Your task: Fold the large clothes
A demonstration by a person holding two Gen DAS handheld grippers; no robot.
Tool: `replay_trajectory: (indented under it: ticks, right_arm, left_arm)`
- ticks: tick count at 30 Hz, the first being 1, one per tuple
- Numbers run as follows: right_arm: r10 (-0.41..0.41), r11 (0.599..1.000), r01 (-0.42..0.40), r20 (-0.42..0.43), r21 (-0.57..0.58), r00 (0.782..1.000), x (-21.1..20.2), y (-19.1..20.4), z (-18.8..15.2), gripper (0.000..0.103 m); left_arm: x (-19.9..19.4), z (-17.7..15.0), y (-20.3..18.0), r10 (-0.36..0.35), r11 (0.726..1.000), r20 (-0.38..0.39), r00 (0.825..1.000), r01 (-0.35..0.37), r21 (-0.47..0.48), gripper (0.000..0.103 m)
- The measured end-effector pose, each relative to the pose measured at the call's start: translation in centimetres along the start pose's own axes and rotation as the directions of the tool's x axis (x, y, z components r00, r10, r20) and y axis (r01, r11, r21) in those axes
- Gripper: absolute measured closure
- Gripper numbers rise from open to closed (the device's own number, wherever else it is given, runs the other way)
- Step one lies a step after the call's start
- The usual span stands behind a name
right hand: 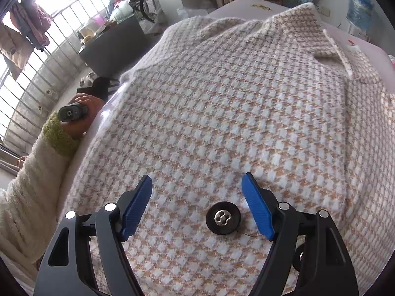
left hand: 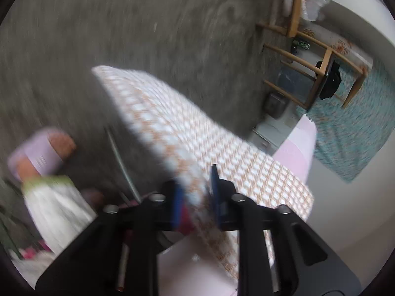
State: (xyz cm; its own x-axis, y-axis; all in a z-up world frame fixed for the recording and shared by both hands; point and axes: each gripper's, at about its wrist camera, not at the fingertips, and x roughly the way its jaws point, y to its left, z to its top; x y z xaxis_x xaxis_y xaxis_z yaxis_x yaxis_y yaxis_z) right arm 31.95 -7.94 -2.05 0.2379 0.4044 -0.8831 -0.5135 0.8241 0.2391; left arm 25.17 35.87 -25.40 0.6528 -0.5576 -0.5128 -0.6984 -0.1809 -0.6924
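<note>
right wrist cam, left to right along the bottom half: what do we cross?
Fuzzy cream sleeve → left blue finger pad → black snap button on the checked coat → right blue finger pad.

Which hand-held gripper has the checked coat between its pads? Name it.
The left hand-held gripper: its blue pads pinch the checked coat. The right hand-held gripper hovers wide open above it.

Tan-and-white houndstooth coat (right hand: 222, 113), black button (right hand: 223, 218), seemingly pale pink bed (left hand: 296, 148).
</note>
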Motion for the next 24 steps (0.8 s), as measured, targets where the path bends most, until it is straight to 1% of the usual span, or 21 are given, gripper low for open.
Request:
replay_trajectory:
  ticks: [1, 3, 4, 5, 6, 8, 9, 10, 11, 12, 13, 14, 15, 17, 18, 19, 20, 21, 22, 23, 24]
  right_arm:
    - [-0.006, 1.000, 0.006, 0.005, 0.001, 1.000, -0.1, -0.1, -0.1, 0.030]
    - [-0.014, 1.000, 0.014, 0.020, 0.006, 1.000, -0.7, -0.5, -0.5, 0.030]
    - [-0.017, 1.000, 0.017, 0.030, 0.009, 0.999, -1.0, -0.7, -0.6, 0.030]
    - [-0.024, 1.000, 0.023, 0.044, 0.012, 0.999, -1.5, -0.8, -0.7, 0.030]
    - [-0.028, 1.000, 0.027, 0.052, 0.013, 0.998, -1.8, -0.8, -0.8, 0.030]
    - [-0.039, 0.999, 0.037, 0.078, 0.021, 0.996, -2.8, -1.2, -1.3, 0.030]
    - [-0.042, 0.999, 0.039, 0.085, 0.026, 0.996, -3.2, -1.4, -1.6, 0.030]
    - [-0.044, 0.999, 0.042, 0.093, 0.031, 0.995, -3.6, -1.6, -1.9, 0.030]
    - [-0.049, 0.998, 0.045, 0.102, 0.039, 0.994, -4.1, -1.9, -2.3, 0.030]
    - [-0.052, 0.998, 0.048, 0.108, 0.045, 0.993, -4.4, -2.1, -2.7, 0.030]
    - [-0.055, 0.997, 0.049, 0.114, 0.055, 0.992, -4.8, -2.4, -3.2, 0.030]
    - [-0.058, 0.996, 0.051, 0.119, 0.067, 0.991, -5.1, -2.8, -3.7, 0.030]
    - [-0.060, 0.996, 0.051, 0.123, 0.076, 0.991, -5.3, -3.1, -3.8, 0.030]
    - [-0.066, 0.994, 0.053, 0.132, 0.099, 0.989, -5.9, -3.7, -4.4, 0.030]
    - [-0.071, 0.992, 0.056, 0.136, 0.113, 0.988, -6.3, -4.1, -4.8, 0.030]
    - [-0.077, 0.990, 0.059, 0.141, 0.125, 0.987, -6.6, -4.5, -5.2, 0.030]
    - [-0.084, 0.988, 0.064, 0.145, 0.141, 0.986, -6.9, -5.1, -5.6, 0.030]
    - [-0.090, 0.986, 0.068, 0.144, 0.151, 0.985, -7.0, -5.3, -5.7, 0.030]
    - [-0.096, 0.984, 0.073, 0.142, 0.161, 0.985, -7.1, -5.6, -6.0, 0.030]
    - [-0.104, 0.981, 0.079, 0.136, 0.176, 0.985, -7.2, -6.1, -6.4, 0.030]
    - [-0.107, 0.979, 0.082, 0.128, 0.187, 0.986, -7.0, -6.6, -6.6, 0.030]
  left_arm:
    - [-0.9, -0.2, -1.4, 0.031, 0.998, 0.053, 0.998, -0.034, 0.059, 0.093]
    - [-2.8, -1.4, -4.9, 0.106, 0.969, 0.185, 0.977, -0.143, 0.203, 0.095]
    - [-3.8, -2.5, -6.9, 0.137, 0.937, 0.265, 0.954, -0.212, 0.279, 0.095]
    - [-4.9, -4.0, -9.1, 0.160, 0.888, 0.358, 0.920, -0.292, 0.354, 0.095]
    - [-6.3, -6.8, -12.3, 0.165, 0.796, 0.495, 0.853, -0.412, 0.444, 0.095]
    - [-7.6, -11.2, -16.0, 0.117, 0.655, 0.637, 0.762, -0.541, 0.527, 0.095]
    - [-8.1, -15.0, -18.2, 0.054, 0.546, 0.713, 0.700, -0.618, 0.566, 0.095]
    - [-8.4, -18.0, -19.7, -0.006, 0.462, 0.750, 0.662, -0.663, 0.589, 0.095]
    - [-8.5, -21.1, -20.9, -0.073, 0.375, 0.772, 0.631, -0.700, 0.608, 0.095]
    - [-8.3, -25.0, -22.1, -0.153, 0.266, 0.777, 0.610, -0.732, 0.627, 0.095]
    - [-7.9, -28.1, -22.7, -0.208, 0.180, 0.766, 0.609, -0.745, 0.642, 0.095]
    - [-7.2, -30.9, -23.3, -0.250, 0.100, 0.746, 0.617, -0.750, 0.654, 0.094]
    - [-6.1, -34.2, -23.6, -0.286, -0.007, 0.713, 0.640, -0.745, 0.667, 0.094]
    - [-4.1, -38.2, -23.2, -0.282, -0.138, 0.664, 0.692, -0.714, 0.686, 0.090]
    - [-2.5, -40.1, -22.6, -0.244, -0.203, 0.627, 0.739, -0.672, 0.712, 0.089]
    - [-1.3, -41.1, -22.0, -0.201, -0.236, 0.596, 0.778, -0.628, 0.741, 0.085]
    - [0.0, -41.8, -21.2, -0.145, -0.257, 0.561, 0.815, -0.578, 0.774, 0.078]
    - [1.7, -42.3, -20.0, -0.075, -0.269, 0.528, 0.846, -0.527, 0.806, 0.073]
    - [2.9, -42.4, -18.8, -0.027, -0.273, 0.516, 0.856, -0.503, 0.820, 0.060]
    - [3.9, -42.3, -17.3, 0.020, -0.276, 0.512, 0.859, -0.487, 0.828, 0.048]
    - [5.4, -41.9, -15.4, 0.082, -0.278, 0.505, 0.859, -0.467, 0.840, 0.043]
